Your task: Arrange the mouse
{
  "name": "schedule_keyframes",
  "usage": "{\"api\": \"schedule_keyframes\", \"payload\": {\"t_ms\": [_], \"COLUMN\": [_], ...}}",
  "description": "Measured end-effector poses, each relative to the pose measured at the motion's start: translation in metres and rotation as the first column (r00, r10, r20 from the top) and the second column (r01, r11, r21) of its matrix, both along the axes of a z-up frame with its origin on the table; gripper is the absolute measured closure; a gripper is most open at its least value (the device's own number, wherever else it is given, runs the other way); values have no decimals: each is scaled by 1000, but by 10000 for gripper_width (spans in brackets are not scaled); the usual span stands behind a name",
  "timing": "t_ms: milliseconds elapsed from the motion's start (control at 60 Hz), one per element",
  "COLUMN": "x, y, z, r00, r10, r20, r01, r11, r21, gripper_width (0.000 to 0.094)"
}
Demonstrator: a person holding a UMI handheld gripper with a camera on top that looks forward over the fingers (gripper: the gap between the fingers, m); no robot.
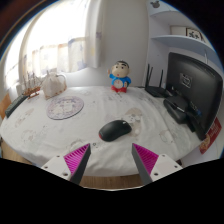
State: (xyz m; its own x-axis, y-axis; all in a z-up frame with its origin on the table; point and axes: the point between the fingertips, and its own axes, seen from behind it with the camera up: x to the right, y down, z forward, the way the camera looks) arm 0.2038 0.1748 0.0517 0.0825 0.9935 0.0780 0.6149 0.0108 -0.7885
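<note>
A black computer mouse (115, 129) lies on the white tablecloth (60, 135), just ahead of my fingers and a little right of the table's middle. My gripper (112, 160) is open and empty, held near the table's front edge. Its two magenta pads (78, 157) stand wide apart, with bare cloth between them. The mouse is beyond the fingertips, not between them.
A cartoon boy figurine (120, 78) stands at the back of the table. A round patterned plate (65, 107) lies at the left, with a pale bag-like object (53, 85) behind it. A dark monitor (195, 88) and black devices (178, 108) stand at the right.
</note>
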Motion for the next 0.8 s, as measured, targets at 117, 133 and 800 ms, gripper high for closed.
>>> {"api": "schedule_keyframes", "payload": {"t_ms": [117, 133, 800], "x": [-29, -33, -178], "y": [-5, -5, -1], "z": [-17, -20, -60], "r00": [1000, 999, 1000], "r10": [7, 6, -5], "r20": [-30, -31, -4], "r01": [-8, -6, 5], "r11": [1000, 1000, 1000], "r21": [-13, -13, -3], "gripper_width": [79, 80, 78]}}
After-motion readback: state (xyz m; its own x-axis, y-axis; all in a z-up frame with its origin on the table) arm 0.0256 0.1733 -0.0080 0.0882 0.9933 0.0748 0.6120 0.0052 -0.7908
